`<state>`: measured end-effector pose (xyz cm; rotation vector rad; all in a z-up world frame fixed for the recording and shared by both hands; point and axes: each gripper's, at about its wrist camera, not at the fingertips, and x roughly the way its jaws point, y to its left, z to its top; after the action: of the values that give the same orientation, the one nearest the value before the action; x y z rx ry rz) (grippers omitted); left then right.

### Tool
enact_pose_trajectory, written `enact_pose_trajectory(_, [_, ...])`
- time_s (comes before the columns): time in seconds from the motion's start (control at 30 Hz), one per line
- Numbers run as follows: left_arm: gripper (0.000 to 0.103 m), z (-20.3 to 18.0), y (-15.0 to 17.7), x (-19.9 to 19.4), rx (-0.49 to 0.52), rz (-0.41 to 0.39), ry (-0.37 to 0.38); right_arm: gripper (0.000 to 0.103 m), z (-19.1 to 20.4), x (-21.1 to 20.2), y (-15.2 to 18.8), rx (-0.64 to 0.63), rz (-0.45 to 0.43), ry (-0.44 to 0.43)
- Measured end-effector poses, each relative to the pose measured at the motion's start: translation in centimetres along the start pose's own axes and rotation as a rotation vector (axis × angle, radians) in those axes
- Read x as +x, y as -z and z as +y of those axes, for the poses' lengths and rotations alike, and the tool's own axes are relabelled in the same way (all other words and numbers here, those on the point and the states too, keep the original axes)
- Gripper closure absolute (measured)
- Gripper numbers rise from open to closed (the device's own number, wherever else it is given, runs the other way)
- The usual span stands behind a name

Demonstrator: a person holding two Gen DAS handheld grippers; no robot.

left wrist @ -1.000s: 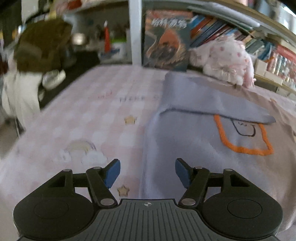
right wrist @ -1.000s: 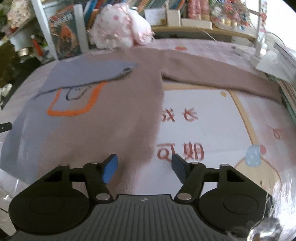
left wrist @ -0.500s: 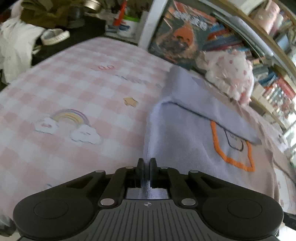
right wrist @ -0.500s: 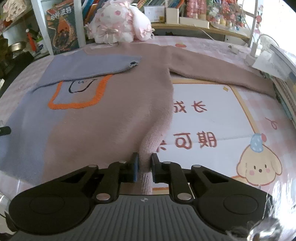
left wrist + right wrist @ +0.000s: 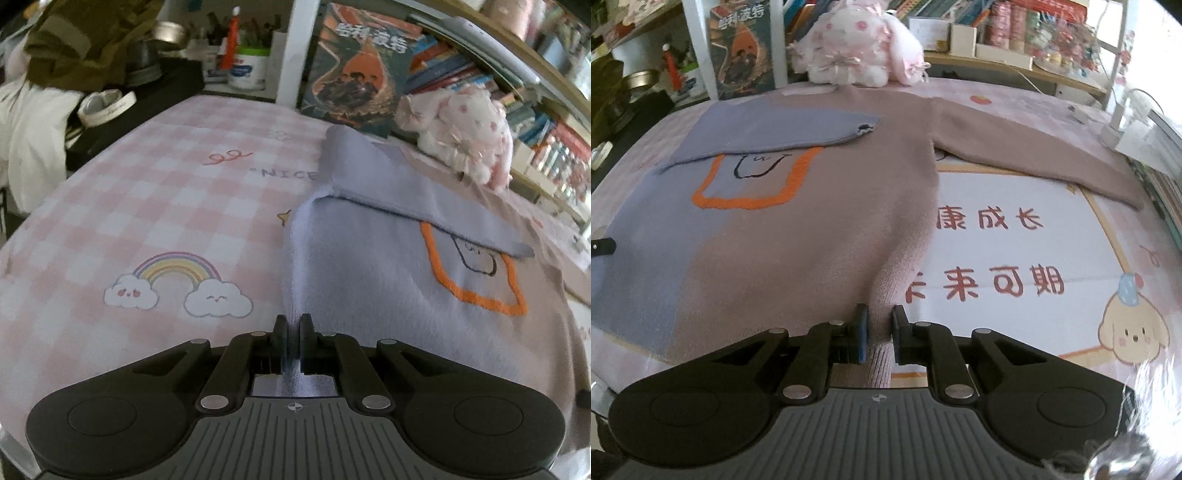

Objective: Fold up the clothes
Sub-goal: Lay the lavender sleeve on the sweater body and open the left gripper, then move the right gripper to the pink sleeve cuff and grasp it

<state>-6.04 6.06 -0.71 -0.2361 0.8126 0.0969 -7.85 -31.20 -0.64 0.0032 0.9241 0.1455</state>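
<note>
A lilac and dusty-pink sweater [image 5: 820,221] with an orange outlined square lies flat on the bed. Its lilac sleeve [image 5: 775,133] is folded across the chest; the pink sleeve [image 5: 1034,155] stretches out to the right. My left gripper [image 5: 291,332] is shut on the lilac bottom corner of the sweater [image 5: 369,280]. My right gripper [image 5: 878,332] is shut on the pink bottom corner, which bunches up into a ridge between the fingers.
The bed has a pink checked sheet [image 5: 166,221] with a rainbow print and a white panel with red characters [image 5: 1015,251]. A pink plush toy [image 5: 857,48] and bookshelves [image 5: 480,74] stand at the far edge. A dark cluttered side table [image 5: 140,88] is at the left.
Both grippers went from open to shut on the sweater's bottom hem corners. The hem is now slightly lifted and bunched at each gripper.
</note>
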Motion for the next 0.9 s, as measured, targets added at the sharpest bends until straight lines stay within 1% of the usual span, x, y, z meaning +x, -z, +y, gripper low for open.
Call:
enact_pose_trajectory(0.1, [0.093,0.1,-0.4,-0.2,0.025,-0.012,0.002,0.090,0.3,-0.1,0.0,0.018,-0.002,0.014])
enact_pose_trajectory(0.13, [0.093,0.1,-0.5,-0.5,0.030,-0.025,-0.004,0.088,0.4,-0.1,0.0,0.025,-0.004,0.019])
enact_pose_trajectory(0.17, [0.092,0.0,-0.8,-0.9,0.035,-0.039,-0.011,0.082,0.4,-0.3,0.0,0.037,-0.009,0.024])
enact_pose_trajectory(0.2, [0.087,-0.3,-1.0,-1.5,0.045,-0.061,-0.009,0.081,0.3,-0.6,0.1,0.049,-0.016,0.030])
enact_pose_trajectory(0.27, [0.072,-0.9,-1.4,-2.5,0.068,-0.108,0.017,0.073,0.0,-1.4,0.1,0.075,-0.039,0.049])
enact_pose_trajectory(0.3, [0.067,-1.4,-1.6,-2.9,0.079,-0.123,0.030,0.067,-0.2,-1.8,0.1,0.088,-0.051,0.059])
enact_pose_trajectory(0.33, [0.059,-2.0,-1.6,-3.2,0.093,-0.136,0.051,0.061,-0.3,-2.1,0.1,0.101,-0.063,0.068])
enact_pose_trajectory(0.37, [0.052,-2.7,-1.6,-3.6,0.107,-0.149,0.071,0.055,-0.5,-2.5,0.1,0.114,-0.075,0.078])
enact_pose_trajectory(0.4, [0.049,-3.4,-1.5,-3.7,0.122,-0.155,0.094,0.052,-0.7,-2.9,0.1,0.127,-0.086,0.087])
enact_pose_trajectory(0.43, [0.042,-4.1,-1.3,-3.7,0.143,-0.153,0.112,0.045,-0.8,-3.3,0.1,0.140,-0.098,0.096])
enact_pose_trajectory(0.47, [0.037,-4.9,-1.0,-3.7,0.165,-0.152,0.131,0.042,-1.0,-3.7,0.1,0.153,-0.110,0.106])
enact_pose_trajectory(0.5, [0.036,-5.7,-0.8,-3.6,0.187,-0.151,0.150,0.037,-1.2,-4.0,0.1,0.166,-0.120,0.115])
enact_pose_trajectory(0.53, [0.035,-6.5,-0.6,-3.6,0.208,-0.149,0.169,0.034,-1.5,-4.3,0.1,0.178,-0.125,0.124])
enact_pose_trajectory(0.67, [0.028,-8.6,0.4,-3.0,0.281,-0.108,0.195,0.022,-3.2,-4.9,0.2,0.211,-0.138,0.166])
enact_pose_trajectory(0.77, [0.024,-9.6,0.9,-2.9,0.296,-0.101,0.200,0.018,-5.0,-4.4,-0.4,0.220,-0.138,0.185])
enact_pose_trajectory(0.9, [0.022,-10.7,0.8,-2.7,0.277,-0.108,0.168,0.018,-7.7,-3.3,-1.5,0.227,-0.133,0.206])
